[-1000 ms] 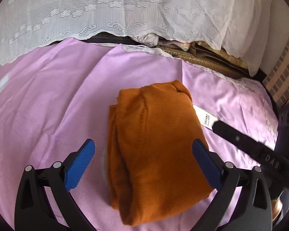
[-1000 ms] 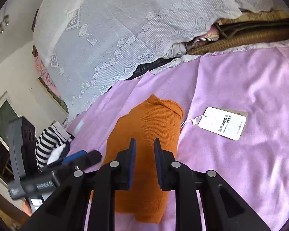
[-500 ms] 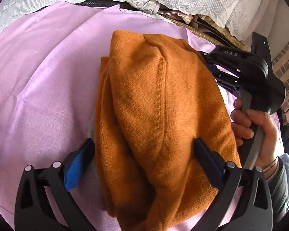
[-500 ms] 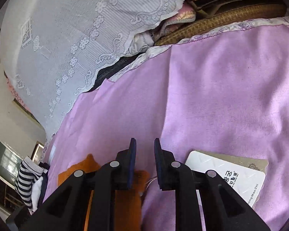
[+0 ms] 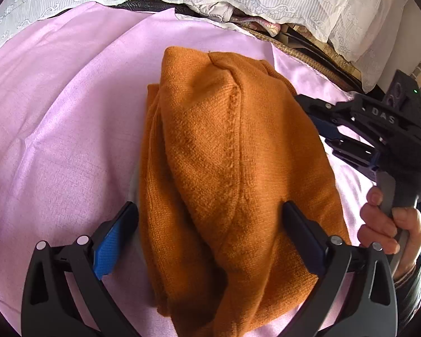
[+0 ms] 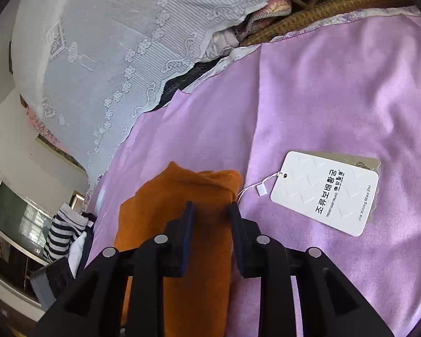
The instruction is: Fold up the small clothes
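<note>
"DAS" on right hand-held gripper, Korean-lettered hang tag

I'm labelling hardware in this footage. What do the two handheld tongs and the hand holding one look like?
The left tongs have black triangular-cutout arms, silver rivets and blue textured pads. The right tongs match; the left view shows their black body with white "DAS" lettering, a green light and grey handle. The bare hand wears a dark sleeve.

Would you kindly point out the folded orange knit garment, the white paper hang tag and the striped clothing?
Folded orange knit garment [image 5: 233,174]: left wrist view, middle of its top layer.
White paper hang tag [image 6: 324,193]: right wrist view, centre of its printed face.
Black-and-white striped clothing [image 6: 60,231]: right wrist view, striped cuff area.
</note>
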{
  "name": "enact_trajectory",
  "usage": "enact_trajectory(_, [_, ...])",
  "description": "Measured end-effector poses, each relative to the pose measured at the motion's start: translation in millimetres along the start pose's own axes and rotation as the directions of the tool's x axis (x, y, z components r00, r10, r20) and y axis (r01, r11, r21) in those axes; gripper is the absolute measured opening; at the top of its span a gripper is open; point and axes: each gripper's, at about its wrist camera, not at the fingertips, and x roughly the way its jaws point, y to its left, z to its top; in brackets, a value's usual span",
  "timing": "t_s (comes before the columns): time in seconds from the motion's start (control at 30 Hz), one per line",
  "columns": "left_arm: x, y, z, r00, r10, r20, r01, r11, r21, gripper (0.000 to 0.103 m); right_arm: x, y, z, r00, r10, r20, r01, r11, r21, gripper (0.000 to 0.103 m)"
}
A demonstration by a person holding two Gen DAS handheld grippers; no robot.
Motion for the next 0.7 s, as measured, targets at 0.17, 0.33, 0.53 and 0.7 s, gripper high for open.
enact_trajectory(0.17, [1, -1, 1, 1.0, 0.009, 0.005, -0.009, 1.0, 0.0, 0.099, 32, -6, 13, 0.999, 0.03, -0.024, -0.029, 0.999, 0.031, 0.03])
enact_trajectory(0.33, [2, -4, 2, 1.0, 0.015, 0.007, -0.015, 1.0, 0.002, 0.099, 23, -16, 36, 0.995, 0.043, 0.095, -0.05, 0.996, 0.073, 0.029])
enact_trajectory(0.53, [2, -3, 2, 1.0, 0.01, 0.006, -0.01, 1.0, 0.0, 0.099, -7, 4, 23, 0.992, 0.085, 0.09, -0.085, 0.996, -0.009, 0.029])
enact_trajectory(0.7, [2, -3, 2, 1.0, 0.009, 0.005, -0.009, 1.0, 0.0, 0.099, -7, 25, 0, 0.998, 0.064, 0.001, -0.064, 0.993, -0.097, 0.029])
